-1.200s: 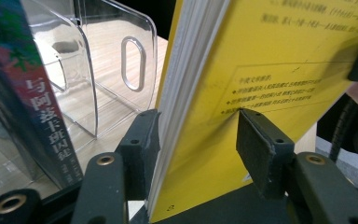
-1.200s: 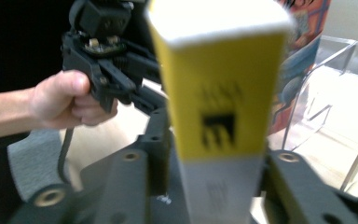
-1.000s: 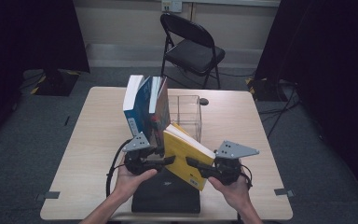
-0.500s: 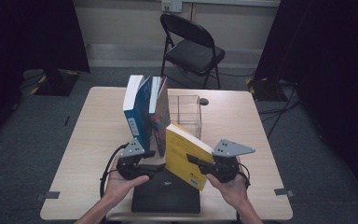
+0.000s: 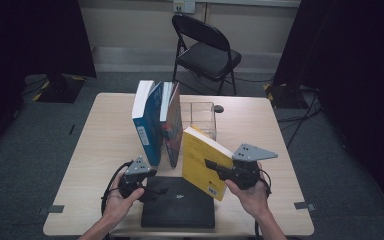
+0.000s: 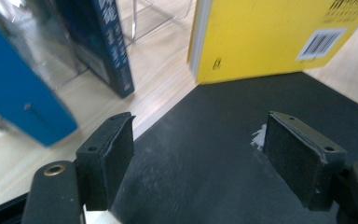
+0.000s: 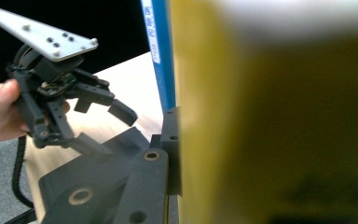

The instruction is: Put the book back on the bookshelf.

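While the right gripper (image 5: 215,166) clamps the yellow book (image 5: 204,160) between its jaws, the left gripper (image 5: 156,190) has just been opening and hangs wide with nothing between its pads, over the black book (image 5: 180,206) that lies flat at the table's (image 5: 105,135) near edge. Taking that black book as the landmark: the yellow book stands tilted just above its far right corner, lower edge close over the black cover, spine turned away from the person, long axis rising and leaning left toward the standing books. Beyond the black book's far edge stand a blue book (image 5: 147,125) and a dark book (image 5: 172,127), upright and leaning together. A clear box (image 5: 200,117) sits behind the yellow book. Farther off, past the table, stands a folding chair (image 5: 205,52).
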